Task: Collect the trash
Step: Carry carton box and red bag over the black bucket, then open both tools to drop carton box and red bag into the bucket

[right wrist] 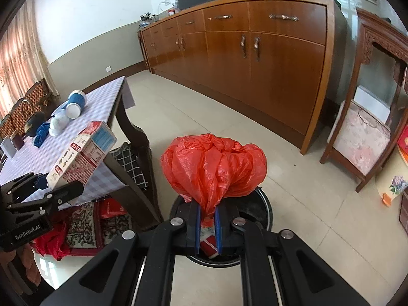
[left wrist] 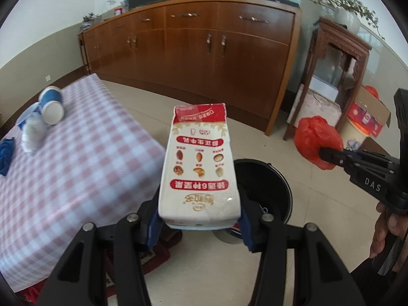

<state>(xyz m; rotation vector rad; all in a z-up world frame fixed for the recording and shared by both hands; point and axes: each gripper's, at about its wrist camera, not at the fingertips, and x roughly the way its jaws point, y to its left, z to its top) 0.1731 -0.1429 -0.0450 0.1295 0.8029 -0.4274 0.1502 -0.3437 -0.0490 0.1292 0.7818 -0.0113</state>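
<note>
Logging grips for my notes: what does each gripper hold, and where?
Left gripper: milk carton, by its bottom end. Right gripper: red plastic bag, by its gathered neck.

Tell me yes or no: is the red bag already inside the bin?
No: the red bag hangs pinched in the right gripper, above the black bin rather than inside it.

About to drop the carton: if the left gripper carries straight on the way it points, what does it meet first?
Probably the black bin on the floor: the left gripper, shut on the milk carton, points down toward its open mouth just past the carton. Depth is uncertain.
</note>
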